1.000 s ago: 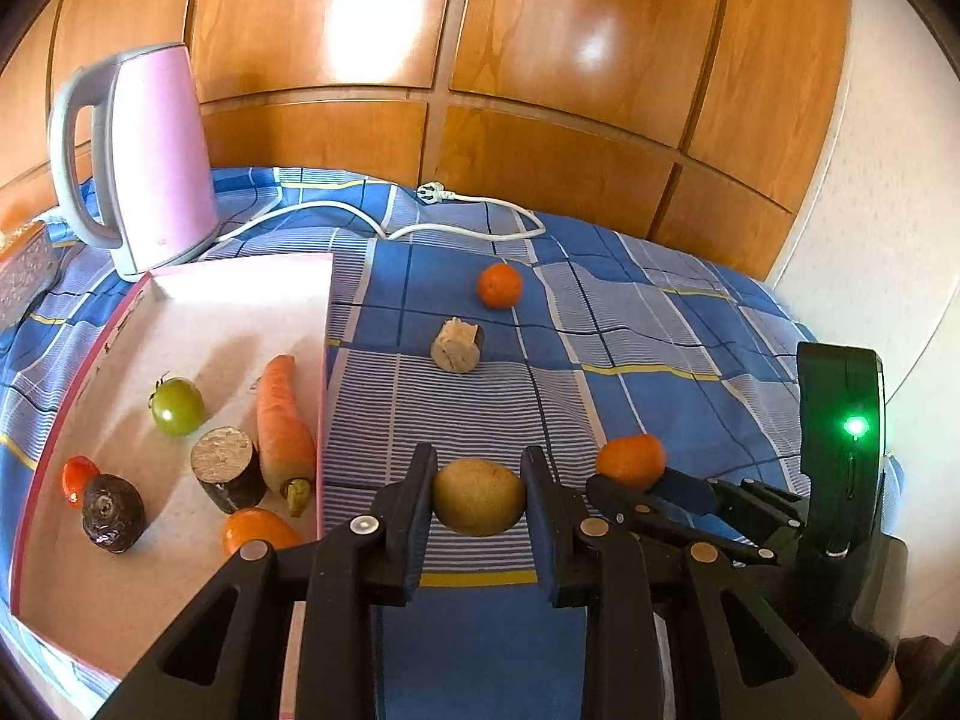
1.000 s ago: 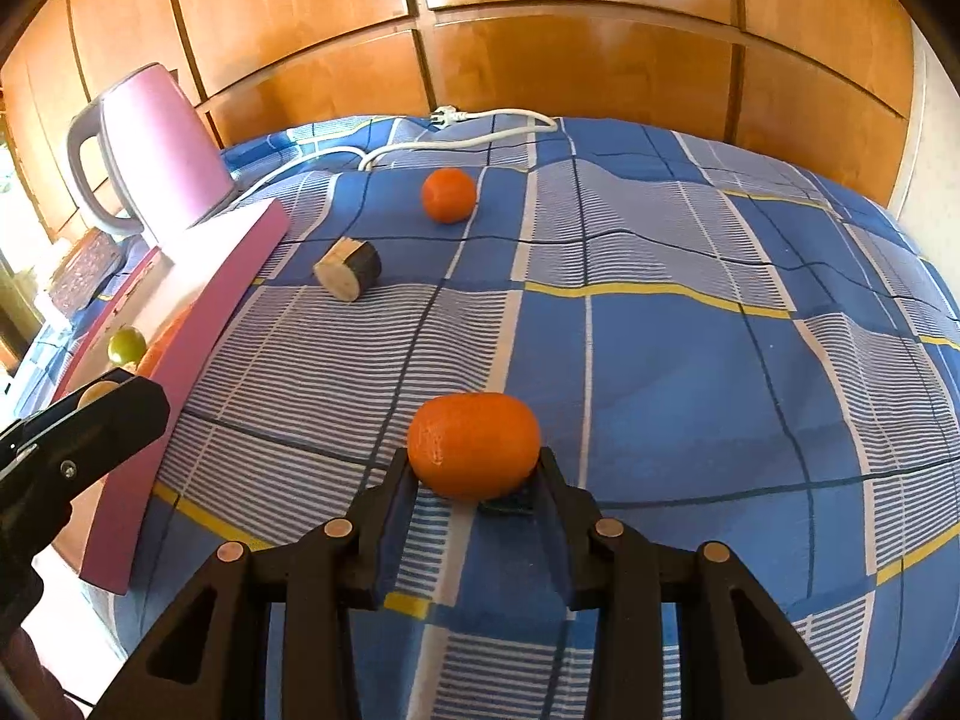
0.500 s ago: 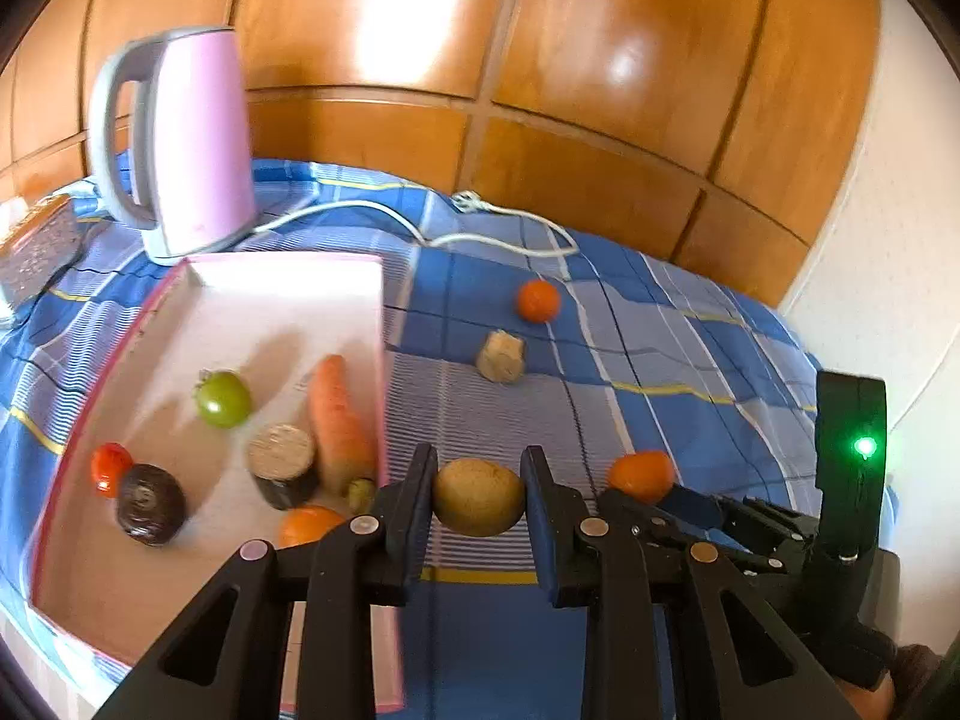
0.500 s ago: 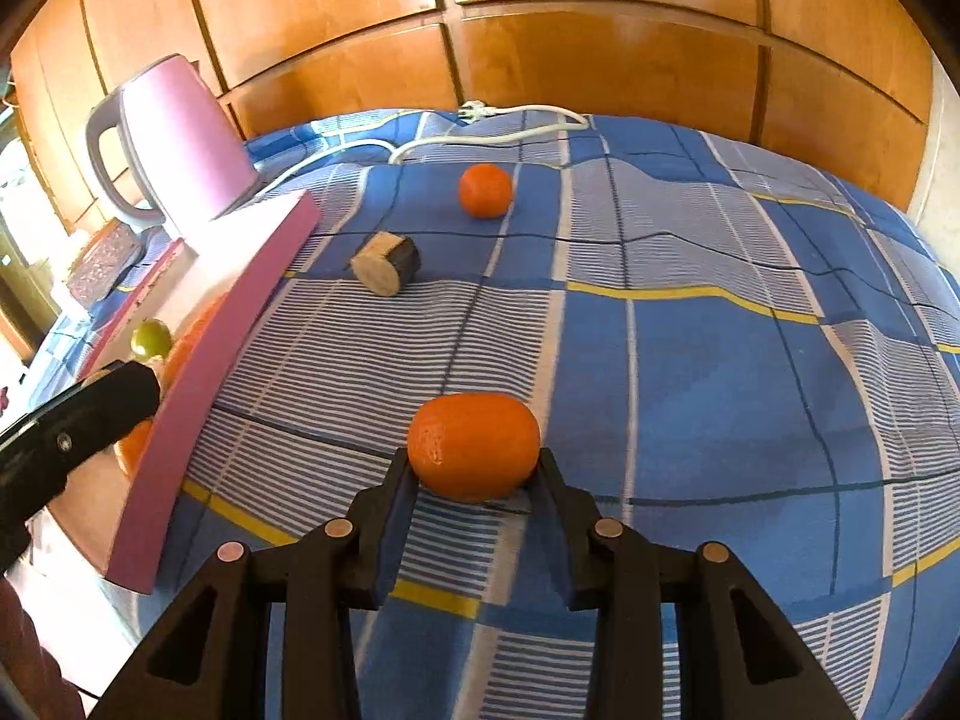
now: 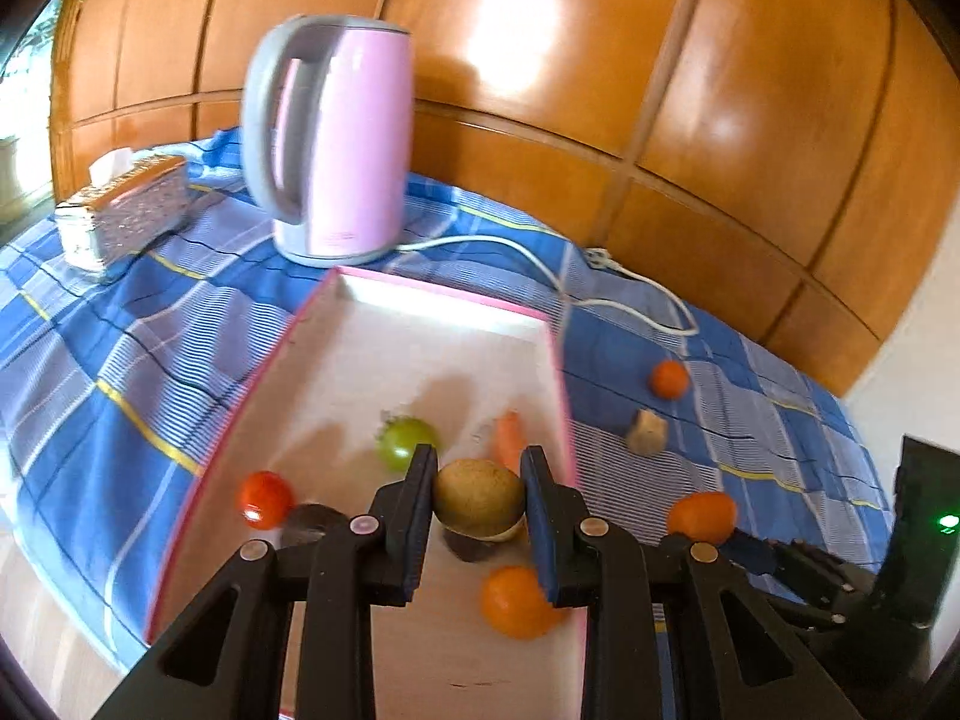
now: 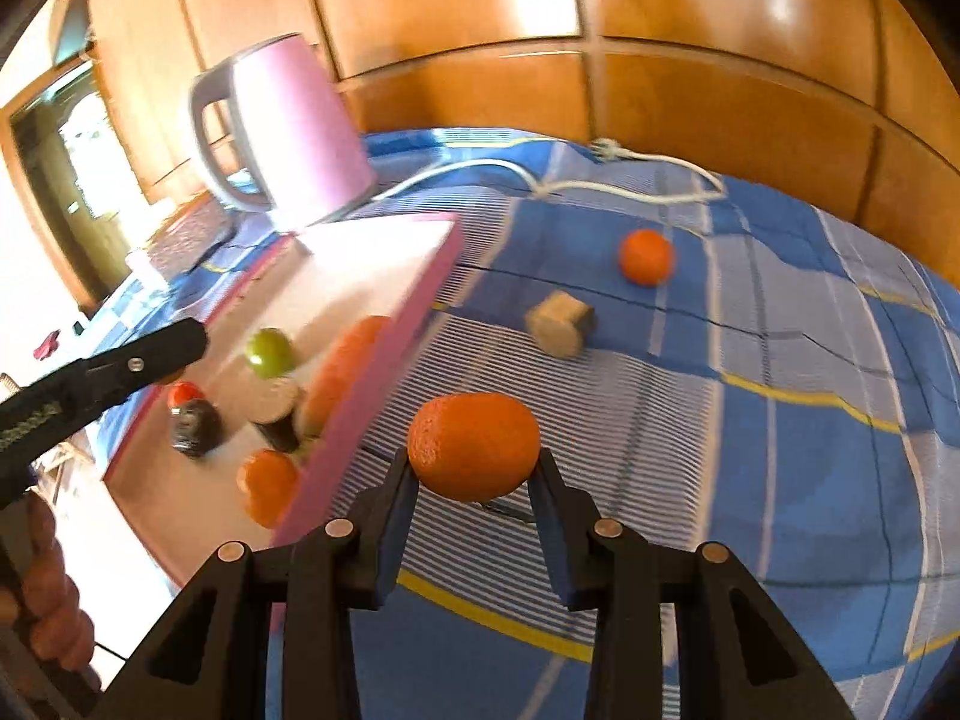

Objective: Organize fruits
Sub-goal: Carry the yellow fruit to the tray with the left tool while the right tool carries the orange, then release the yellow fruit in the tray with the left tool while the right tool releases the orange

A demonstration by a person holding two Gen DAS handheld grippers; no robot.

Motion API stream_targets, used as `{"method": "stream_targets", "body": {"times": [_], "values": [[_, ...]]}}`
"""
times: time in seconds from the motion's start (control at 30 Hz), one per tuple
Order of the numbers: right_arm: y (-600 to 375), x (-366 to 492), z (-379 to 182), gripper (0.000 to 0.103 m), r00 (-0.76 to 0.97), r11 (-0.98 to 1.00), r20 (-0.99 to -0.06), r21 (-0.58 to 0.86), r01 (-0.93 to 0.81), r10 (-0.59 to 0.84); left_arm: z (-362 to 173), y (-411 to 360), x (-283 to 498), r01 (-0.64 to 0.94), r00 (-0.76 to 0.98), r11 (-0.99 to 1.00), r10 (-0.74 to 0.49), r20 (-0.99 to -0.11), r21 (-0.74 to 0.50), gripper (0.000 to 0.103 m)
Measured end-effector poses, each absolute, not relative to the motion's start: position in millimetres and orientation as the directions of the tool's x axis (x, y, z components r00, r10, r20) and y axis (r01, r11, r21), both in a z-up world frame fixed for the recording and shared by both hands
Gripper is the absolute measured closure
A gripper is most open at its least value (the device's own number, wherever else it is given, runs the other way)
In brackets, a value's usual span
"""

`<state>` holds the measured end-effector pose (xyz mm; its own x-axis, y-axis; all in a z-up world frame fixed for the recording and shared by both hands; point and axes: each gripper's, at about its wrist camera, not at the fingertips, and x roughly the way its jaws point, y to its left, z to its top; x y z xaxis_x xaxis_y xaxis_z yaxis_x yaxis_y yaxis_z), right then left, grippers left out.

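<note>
Both grippers loaded, carrying fruit to the pink tray

My left gripper [image 5: 478, 498] is clamped on a brownish-green round fruit [image 5: 478, 499] and hangs over the near end of the pink tray [image 5: 555, 354], above the green tomato [image 5: 407, 439], red tomato [image 5: 264, 498], carrot [image 5: 509, 443] and an orange piece [image 5: 516, 601] already inside. My right gripper [image 6: 475, 474] grips a mandarin [image 6: 474, 445] over the blue checked cloth [image 6: 780, 450], just beside the tray's wall. I judge this the carry-and-drop step: next I lower the left fruit into a bare patch and let go, then bring the mandarin across the rim. A second mandarin [image 6: 646, 257] and a cut stub [image 6: 561, 323] lie on the cloth. The pink kettle [image 5: 336, 138] bears small print, too blurred to read.
</note>
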<state>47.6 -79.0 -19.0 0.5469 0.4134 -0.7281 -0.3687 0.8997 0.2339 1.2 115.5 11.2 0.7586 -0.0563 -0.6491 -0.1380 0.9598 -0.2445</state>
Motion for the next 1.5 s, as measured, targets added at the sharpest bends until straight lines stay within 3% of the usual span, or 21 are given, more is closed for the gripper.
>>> {"method": "stream_targets", "body": {"times": [0.57, 1.3, 1.5], "values": [[-6, 78, 10, 0.065, 0.499, 0.823, -0.702, 0.224, -0.523, 0.508, -7, 139, 11, -0.232, 0.722, 0.952, 0.03, -0.692, -0.201, 0.074], [19, 101, -11, 0.063, 0.434, 0.826, -0.747, 0.27, -0.494, 0.503, -24, 152, 18, -0.277, 0.681, 0.939, 0.043, -0.731, -0.204, 0.074], [14, 99, -14, 0.061, 0.428, 0.826, -0.746, 0.287, -0.485, 0.51, -22, 155, 17, -0.291, 0.686, 0.935, 0.056, -0.725, -0.203, 0.068]]}}
